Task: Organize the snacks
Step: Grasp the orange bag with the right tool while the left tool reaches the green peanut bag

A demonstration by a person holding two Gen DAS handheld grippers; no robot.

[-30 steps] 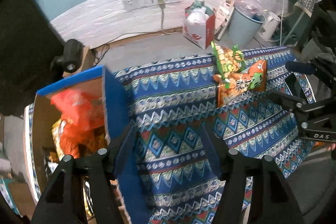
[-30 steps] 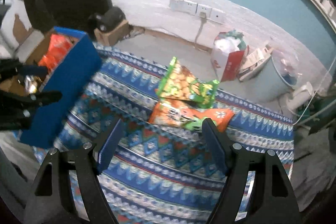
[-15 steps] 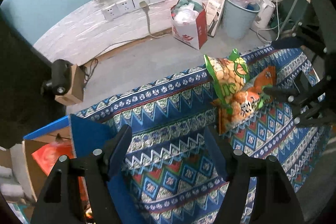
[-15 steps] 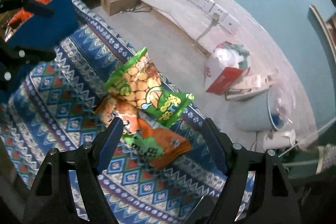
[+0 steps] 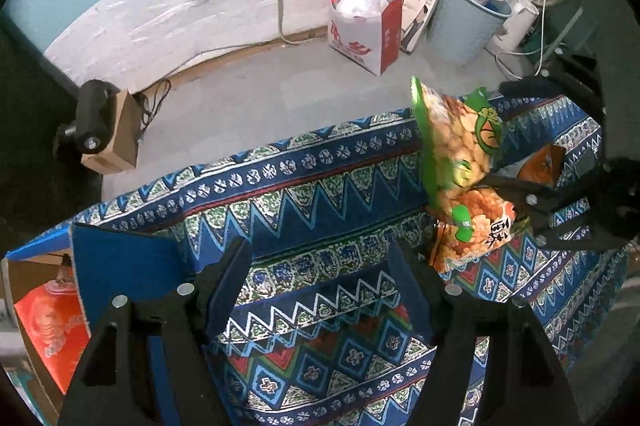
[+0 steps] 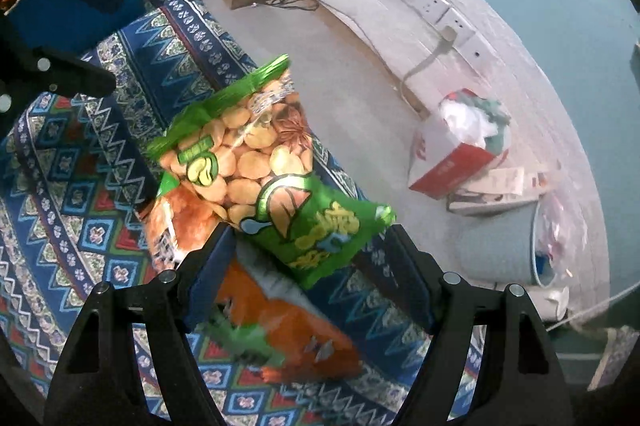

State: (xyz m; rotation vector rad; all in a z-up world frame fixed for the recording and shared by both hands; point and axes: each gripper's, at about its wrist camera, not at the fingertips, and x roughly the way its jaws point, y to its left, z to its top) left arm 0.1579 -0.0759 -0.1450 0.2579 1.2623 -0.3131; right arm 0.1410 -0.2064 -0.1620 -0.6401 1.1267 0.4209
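Snack bags between the right tool's fingers

Right tool (image 6: 308,266) spread wide around a glossy green bag (image 6: 256,162) overlapping a crinkly orange bag (image 6: 276,326), lower centre, on the patterned cloth surface (image 6: 72,194). Left tool (image 5: 320,278) open, empty

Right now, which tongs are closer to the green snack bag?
Right. The right tongs are open around the green snack bag; the left tongs sit open above the cloth, well off to its side.
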